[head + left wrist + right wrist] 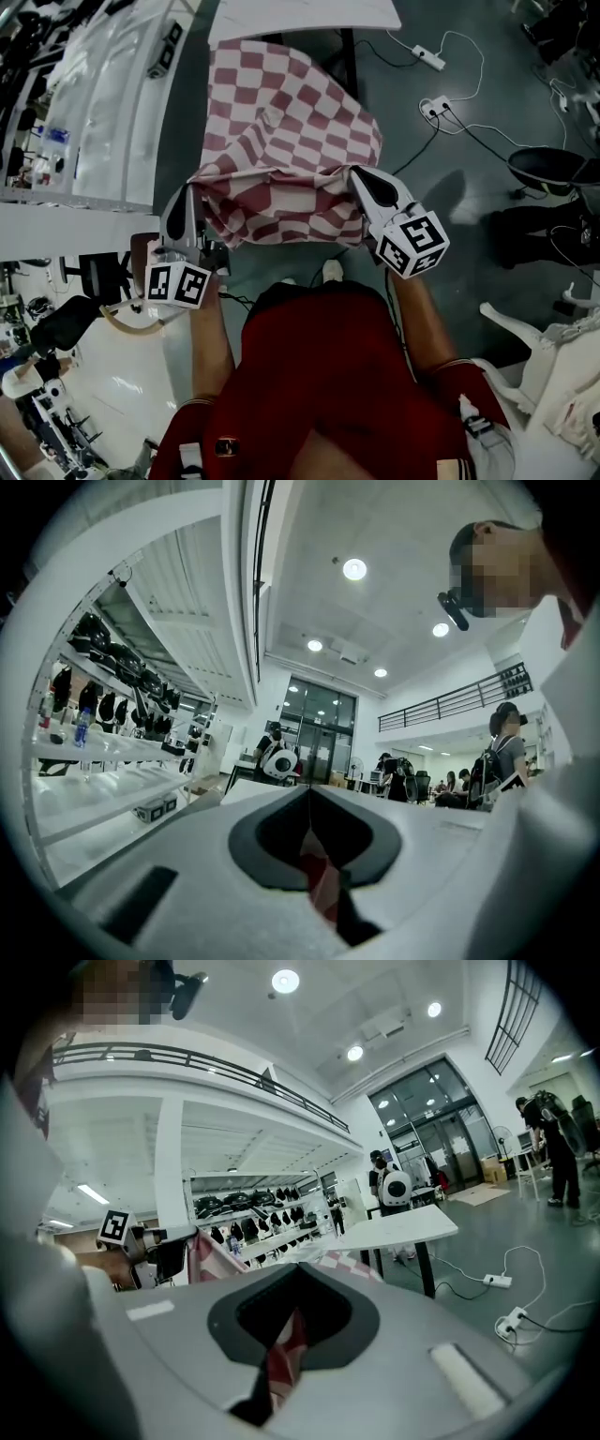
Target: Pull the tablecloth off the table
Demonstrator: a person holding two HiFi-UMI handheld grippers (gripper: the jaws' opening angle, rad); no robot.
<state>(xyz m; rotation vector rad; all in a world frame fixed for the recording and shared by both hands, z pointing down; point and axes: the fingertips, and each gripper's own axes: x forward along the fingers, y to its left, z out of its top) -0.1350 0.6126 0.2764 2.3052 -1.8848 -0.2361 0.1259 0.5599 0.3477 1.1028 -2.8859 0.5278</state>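
Left gripper (190, 192): clenched on the near left corner of the tablecloth (291, 131), checked fabric pinched between its pads.
Tablecloth: red-and-white checks, running from the edge of the white table (300, 19) toward the person, near edge bunched between both grippers.
Right gripper (359, 175): clamped on the near right corner.
Power strip (431, 59): on the floor, right of the table.

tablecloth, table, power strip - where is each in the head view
tablecloth (281, 122), head view, middle of the checked cloth.
table (309, 17), head view, bare white top past the cloth.
power strip (432, 60), head view, its white body.
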